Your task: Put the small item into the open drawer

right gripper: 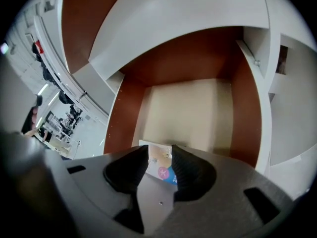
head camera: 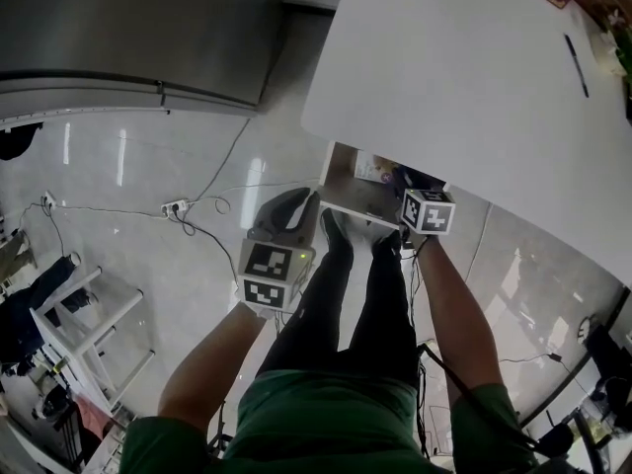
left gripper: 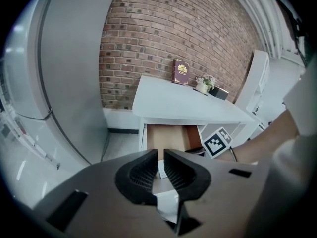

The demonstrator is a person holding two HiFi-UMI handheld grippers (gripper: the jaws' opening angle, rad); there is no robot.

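The right gripper is inside the open drawer, fingers wide around the small item, which looks let go at the drawer's front, so only withdrawing seems left; the left gripper waits with fingers narrowly apart and empty.

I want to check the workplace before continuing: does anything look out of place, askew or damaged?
Nothing looks damaged or spilled. The small colourful packet is between the right gripper's parted jaws, over the brown open drawer. Only the white power strip and its thin cables lie loose on the glossy floor.
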